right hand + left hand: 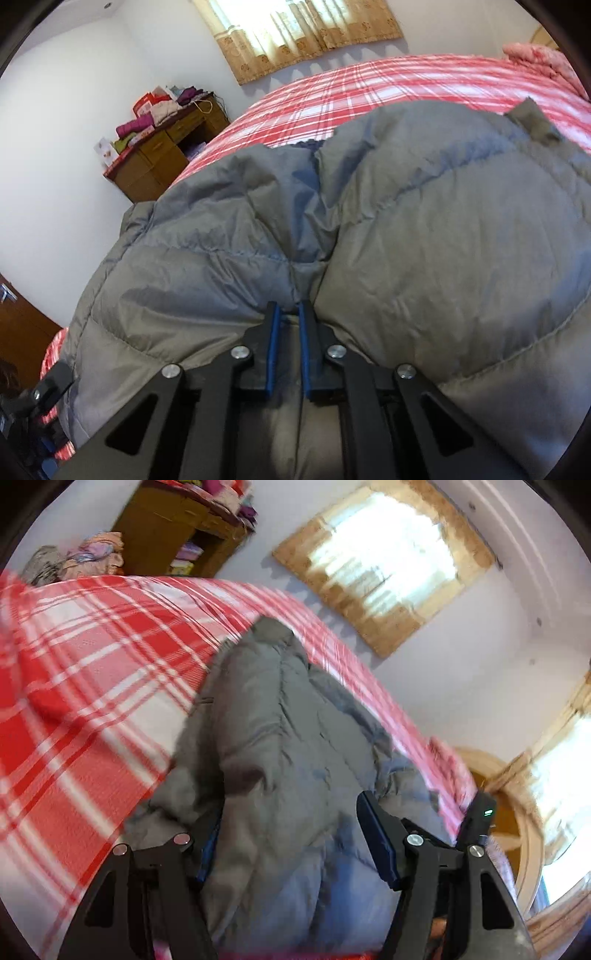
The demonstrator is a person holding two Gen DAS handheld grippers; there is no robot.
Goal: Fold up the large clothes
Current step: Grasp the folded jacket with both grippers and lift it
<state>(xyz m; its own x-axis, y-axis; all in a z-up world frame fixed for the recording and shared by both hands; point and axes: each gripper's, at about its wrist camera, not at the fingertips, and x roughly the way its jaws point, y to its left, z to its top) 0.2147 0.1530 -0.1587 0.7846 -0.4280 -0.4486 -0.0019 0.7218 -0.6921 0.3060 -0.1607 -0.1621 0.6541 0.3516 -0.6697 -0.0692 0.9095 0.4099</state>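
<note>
A grey puffy down jacket [273,738] lies on a bed with a red and white plaid cover [85,672]. My left gripper [291,819] is open, its blue-padded fingers wide apart, and a bulge of the jacket sits between them. In the right wrist view the jacket [424,236] fills the middle. My right gripper [290,314] is shut on a fold of the jacket, the blue pads close together with fabric pinched between the tips. The other gripper's body [51,384] shows at the lower left edge.
A wooden desk [162,155] piled with folded clothes stands by the wall beyond the bed; it also shows in the left wrist view [173,528]. Curtained windows [303,33] are on the wall. A pink pillow [543,55] lies at the bed's far end.
</note>
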